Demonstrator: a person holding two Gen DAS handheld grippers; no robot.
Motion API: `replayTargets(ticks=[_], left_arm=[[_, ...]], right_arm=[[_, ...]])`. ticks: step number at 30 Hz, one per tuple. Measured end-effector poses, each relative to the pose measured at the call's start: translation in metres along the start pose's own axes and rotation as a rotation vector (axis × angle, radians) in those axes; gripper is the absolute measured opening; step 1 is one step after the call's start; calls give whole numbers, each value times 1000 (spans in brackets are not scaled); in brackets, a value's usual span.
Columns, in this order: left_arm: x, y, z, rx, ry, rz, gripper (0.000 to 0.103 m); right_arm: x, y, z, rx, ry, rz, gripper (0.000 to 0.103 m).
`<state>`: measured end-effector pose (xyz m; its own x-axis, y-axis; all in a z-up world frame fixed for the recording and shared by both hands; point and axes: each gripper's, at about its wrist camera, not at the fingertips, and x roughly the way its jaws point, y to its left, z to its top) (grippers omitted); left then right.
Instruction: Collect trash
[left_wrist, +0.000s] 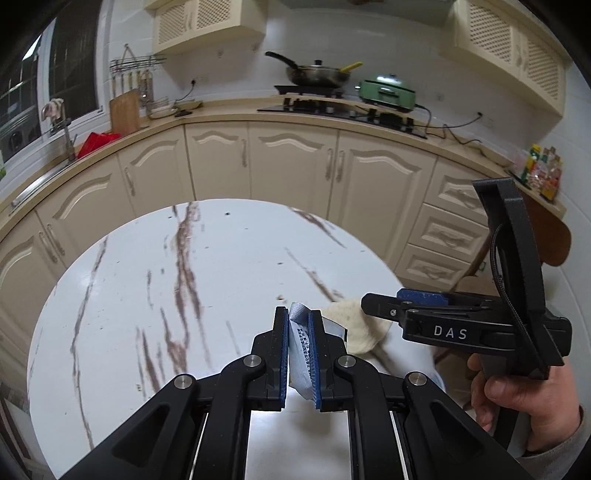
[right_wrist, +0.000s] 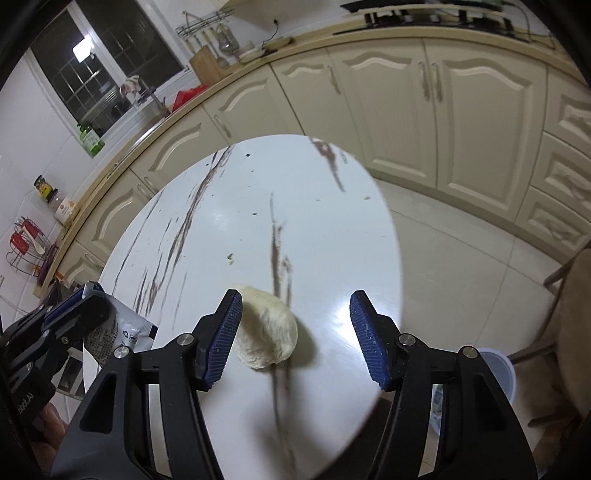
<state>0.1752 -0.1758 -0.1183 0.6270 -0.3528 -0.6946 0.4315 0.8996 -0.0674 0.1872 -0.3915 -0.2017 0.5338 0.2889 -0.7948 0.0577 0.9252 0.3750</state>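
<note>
My left gripper (left_wrist: 298, 326) is shut on a small silver-blue printed packet (left_wrist: 300, 347), held above the round white marble table (left_wrist: 155, 295). The same packet (right_wrist: 118, 330) shows at the lower left of the right wrist view, pinched in the left gripper (right_wrist: 79, 302). A pale cream crumpled lump (right_wrist: 267, 326) lies on the table (right_wrist: 332, 229) near its front right. My right gripper (right_wrist: 295, 325) stands open over it, the lump close to the left pad and clear of the right one. In the left wrist view the lump (left_wrist: 360, 325) sits just past the right gripper (left_wrist: 373, 308).
A white bin (right_wrist: 498, 373) stands on the floor beside the table's right edge, next to a wooden chair (right_wrist: 565, 295). Cream kitchen cabinets (left_wrist: 295, 162) curve behind the table, with a stove and wok (left_wrist: 317, 74) on the counter. A hand (left_wrist: 517, 402) holds the right gripper's handle.
</note>
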Motion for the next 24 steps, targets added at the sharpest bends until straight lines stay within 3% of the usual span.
replayTargets(ticks=[9,11,14,24], left_arm=[[1,14,2,-40,12,6,6],[1,16,2,-44,11,0,6],[-3,17,0,-44,7,-12,6],[-12,10,-1,-37,-2,-22,6]], right_arm=[[34,29,-7,-63,58,2,60],[36,33,-6,-79,64,-13,56],[38,43,-9,-147,84,-68,41],[14,38,-23,-123,56,-17,37]])
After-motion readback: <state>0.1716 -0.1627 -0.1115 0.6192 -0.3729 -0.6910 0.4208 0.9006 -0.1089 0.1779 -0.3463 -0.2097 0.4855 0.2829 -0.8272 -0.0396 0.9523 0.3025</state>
